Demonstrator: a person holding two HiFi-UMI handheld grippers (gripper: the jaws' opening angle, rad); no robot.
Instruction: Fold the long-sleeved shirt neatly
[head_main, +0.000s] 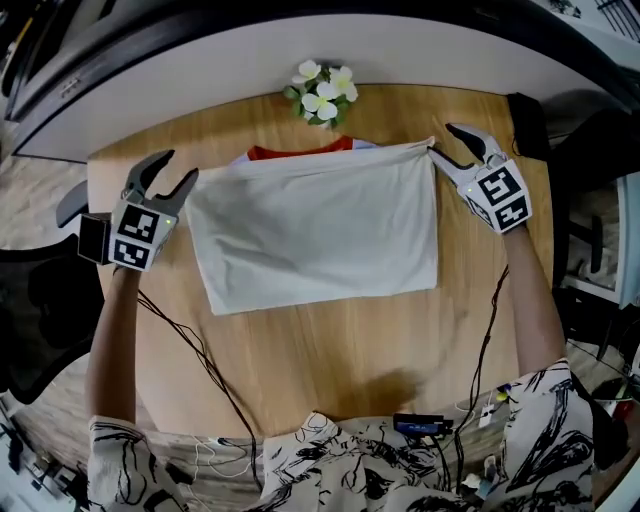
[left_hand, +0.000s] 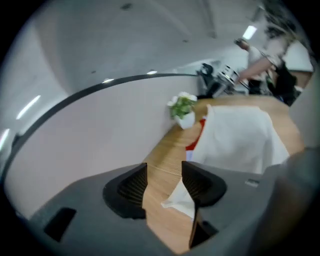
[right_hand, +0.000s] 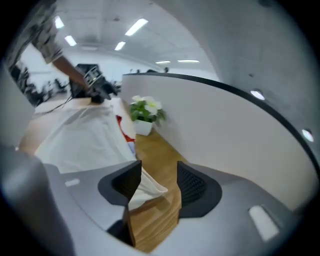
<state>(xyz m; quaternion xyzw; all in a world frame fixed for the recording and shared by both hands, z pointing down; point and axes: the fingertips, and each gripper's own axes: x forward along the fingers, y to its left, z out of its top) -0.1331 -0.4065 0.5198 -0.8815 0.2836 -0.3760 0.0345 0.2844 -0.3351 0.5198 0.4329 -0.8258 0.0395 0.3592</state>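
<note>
A white long-sleeved shirt (head_main: 315, 225) lies folded into a rectangle on the wooden table (head_main: 330, 350), its red collar (head_main: 300, 152) showing at the far edge. My left gripper (head_main: 178, 166) sits at the shirt's far left corner. Its jaws stand apart in the left gripper view (left_hand: 164, 172), with a corner of white cloth (left_hand: 181, 200) lying loose against the right jaw. My right gripper (head_main: 443, 140) is at the far right corner. Its jaws are also apart (right_hand: 159, 172), and a cloth corner (right_hand: 147, 189) rests against the left jaw without being pinched.
A small white pot of flowers (head_main: 322, 92) stands at the table's far edge, just behind the collar. A curved pale wall (head_main: 400, 50) rises behind the table. Black cables (head_main: 200, 360) run across the near part of the table to both grippers.
</note>
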